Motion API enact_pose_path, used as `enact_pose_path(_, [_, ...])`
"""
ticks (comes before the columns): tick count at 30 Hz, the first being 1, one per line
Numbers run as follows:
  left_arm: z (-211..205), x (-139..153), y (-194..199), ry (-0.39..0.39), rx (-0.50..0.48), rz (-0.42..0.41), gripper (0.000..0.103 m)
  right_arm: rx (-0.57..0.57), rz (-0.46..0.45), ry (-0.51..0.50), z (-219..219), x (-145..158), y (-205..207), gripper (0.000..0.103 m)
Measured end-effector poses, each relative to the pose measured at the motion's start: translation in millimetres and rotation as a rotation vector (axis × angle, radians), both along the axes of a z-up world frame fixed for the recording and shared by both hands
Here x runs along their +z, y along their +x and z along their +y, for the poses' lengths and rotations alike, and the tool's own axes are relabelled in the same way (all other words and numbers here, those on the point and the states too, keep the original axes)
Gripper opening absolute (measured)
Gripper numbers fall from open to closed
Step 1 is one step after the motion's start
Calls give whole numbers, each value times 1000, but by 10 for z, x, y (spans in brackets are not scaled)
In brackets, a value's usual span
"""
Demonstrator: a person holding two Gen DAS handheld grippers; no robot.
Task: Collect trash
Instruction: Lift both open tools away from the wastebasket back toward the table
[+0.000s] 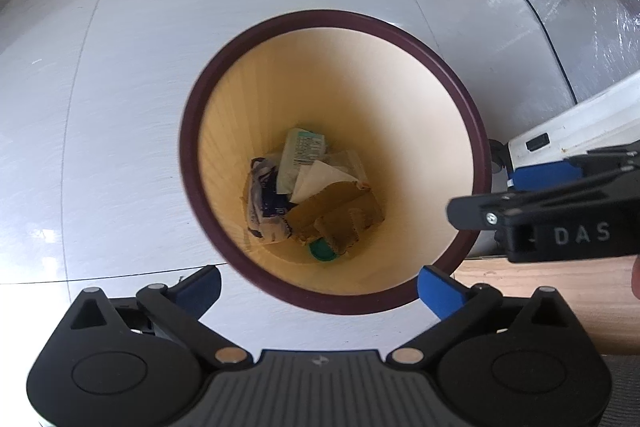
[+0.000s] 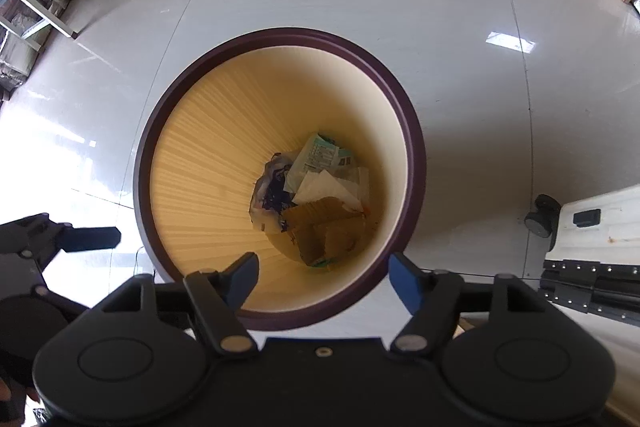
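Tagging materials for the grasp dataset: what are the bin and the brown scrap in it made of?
Bin: likely moulded plastic, matte cream inside with fine ribs, dark purple rim.
Brown scrap: looks like cardboard, matte, with torn edges and creases.

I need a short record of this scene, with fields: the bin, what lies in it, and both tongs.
bin: round trash bin, dark rim, cream inside, upright on grey floor
contents: torn cardboard, white paper, printed wrapper, green cap
left tongs: open, empty, above the bin
right tongs: open, empty, above the bin
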State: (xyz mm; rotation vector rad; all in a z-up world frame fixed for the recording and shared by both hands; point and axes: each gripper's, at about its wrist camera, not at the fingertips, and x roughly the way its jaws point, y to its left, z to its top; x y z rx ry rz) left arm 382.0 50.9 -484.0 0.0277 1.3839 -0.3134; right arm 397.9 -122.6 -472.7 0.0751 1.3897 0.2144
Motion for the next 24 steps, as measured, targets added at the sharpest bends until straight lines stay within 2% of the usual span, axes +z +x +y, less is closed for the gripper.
enact_pose_path(13, [259, 377, -178, -3, 98, -53, 103, -31, -58, -44, -88, 381, -281, 92])
enact_pose_path(18, [381, 567, -273, -8, 139, -74, 103, -41, -88, -65, -92, 562, -416, 93])
enact_pose_path(24, [447, 809, -427, -8, 177, -99, 103, -63, -132, -84, -109, 794, -591, 100])
